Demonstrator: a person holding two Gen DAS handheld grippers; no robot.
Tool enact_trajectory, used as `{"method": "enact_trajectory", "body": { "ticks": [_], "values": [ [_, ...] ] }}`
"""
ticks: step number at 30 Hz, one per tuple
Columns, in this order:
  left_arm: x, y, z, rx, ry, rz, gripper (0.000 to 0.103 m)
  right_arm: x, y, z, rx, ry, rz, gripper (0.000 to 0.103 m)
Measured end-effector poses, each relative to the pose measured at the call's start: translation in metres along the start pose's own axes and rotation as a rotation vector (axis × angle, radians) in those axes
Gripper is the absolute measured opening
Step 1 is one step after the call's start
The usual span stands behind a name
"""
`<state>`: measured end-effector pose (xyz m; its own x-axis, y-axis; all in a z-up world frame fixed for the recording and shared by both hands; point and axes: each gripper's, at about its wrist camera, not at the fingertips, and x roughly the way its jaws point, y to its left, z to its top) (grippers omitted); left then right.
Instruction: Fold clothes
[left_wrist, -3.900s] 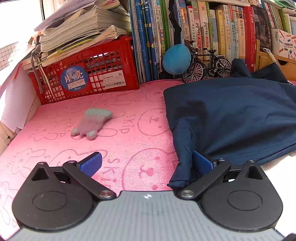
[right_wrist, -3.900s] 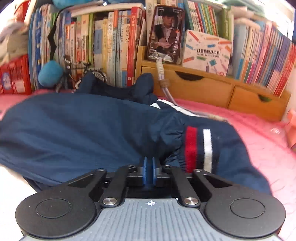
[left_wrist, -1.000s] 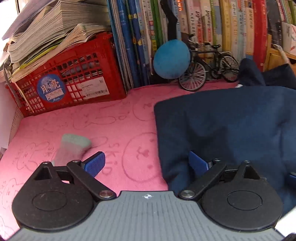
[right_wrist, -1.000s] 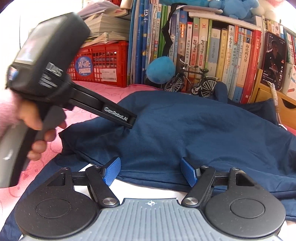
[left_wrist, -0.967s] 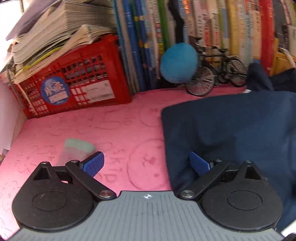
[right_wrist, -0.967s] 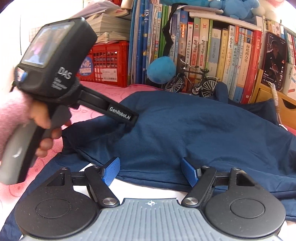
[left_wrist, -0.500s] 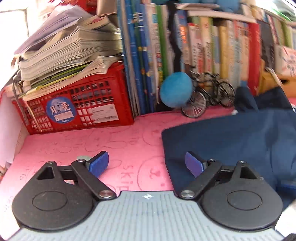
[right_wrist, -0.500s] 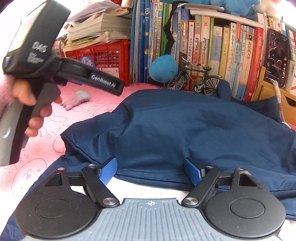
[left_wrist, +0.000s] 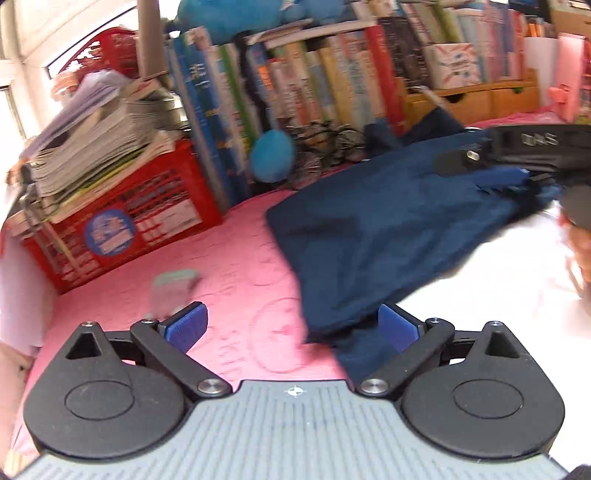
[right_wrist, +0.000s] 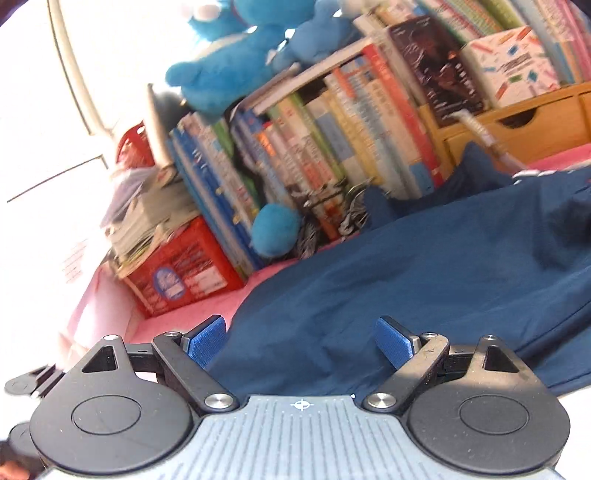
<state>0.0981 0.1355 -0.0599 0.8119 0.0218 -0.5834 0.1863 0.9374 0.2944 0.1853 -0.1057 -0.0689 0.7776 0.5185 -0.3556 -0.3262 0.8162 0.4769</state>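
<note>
Left tongs (left_wrist: 291, 325) stood released, nothing between the blue pads, above the pink rabbit-print mat (left_wrist: 229, 258) beside the near corner of the dark navy fabric garment (left_wrist: 388, 236). Right tongs (right_wrist: 300, 341), jaws just opened wider, hung empty over the garment's near edge. The garment lay spread, partly folded, probably let go so both tongs could take new hold. A red plastic crate (left_wrist: 122, 225) stood behind.
</note>
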Motion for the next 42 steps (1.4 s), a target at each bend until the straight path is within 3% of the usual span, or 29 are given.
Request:
{"method": "enact_trajectory", "body": {
  "ticks": [2,5,7,11,16,23,26,29,32,35,39,42],
  "values": [
    [0.011,-0.016,0.001,0.058,0.014,-0.004,0.1,-0.005,-0.006,0.005,-0.001,-0.045,-0.039,0.089],
    [0.032,-0.03,0.004,0.076,0.006,0.058,0.103,-0.003,-0.015,0.008,0.023,-0.042,-0.061,0.089],
    [0.044,-0.028,0.012,0.038,0.01,0.133,0.103,0.001,-0.021,0.01,0.039,-0.027,-0.082,0.089],
    [0.069,-0.023,0.018,0.002,0.033,0.386,0.103,0.004,-0.028,0.008,0.077,0.004,-0.148,0.089],
    [0.062,-0.016,0.011,0.008,0.055,0.495,0.103,0.008,-0.034,0.008,0.077,0.021,-0.249,0.089],
    [0.061,-0.011,0.009,0.007,0.079,0.504,0.103,0.007,-0.048,0.014,0.089,0.017,-0.443,0.089],
    [0.055,-0.027,0.014,0.082,0.041,0.521,0.097,0.006,-0.055,0.017,0.097,0.013,-0.459,0.089],
    [0.056,-0.042,0.02,0.179,-0.001,0.53,0.101,0.007,-0.056,0.017,0.095,0.015,-0.456,0.09],
    [0.065,-0.026,0.015,0.137,0.049,0.539,0.102,0.007,-0.058,0.018,0.097,0.015,-0.452,0.09],
    [0.057,-0.005,0.004,0.048,0.047,0.465,0.103,0.008,-0.059,0.02,0.09,0.019,-0.459,0.09],
    [0.056,-0.009,0.0,0.159,0.014,0.443,0.103,0.009,-0.059,0.021,0.083,0.024,-0.474,0.09],
    [0.051,-0.003,0.0,0.192,0.0,0.377,0.103,0.008,-0.06,0.021,0.082,0.025,-0.476,0.09]
  ]
}}
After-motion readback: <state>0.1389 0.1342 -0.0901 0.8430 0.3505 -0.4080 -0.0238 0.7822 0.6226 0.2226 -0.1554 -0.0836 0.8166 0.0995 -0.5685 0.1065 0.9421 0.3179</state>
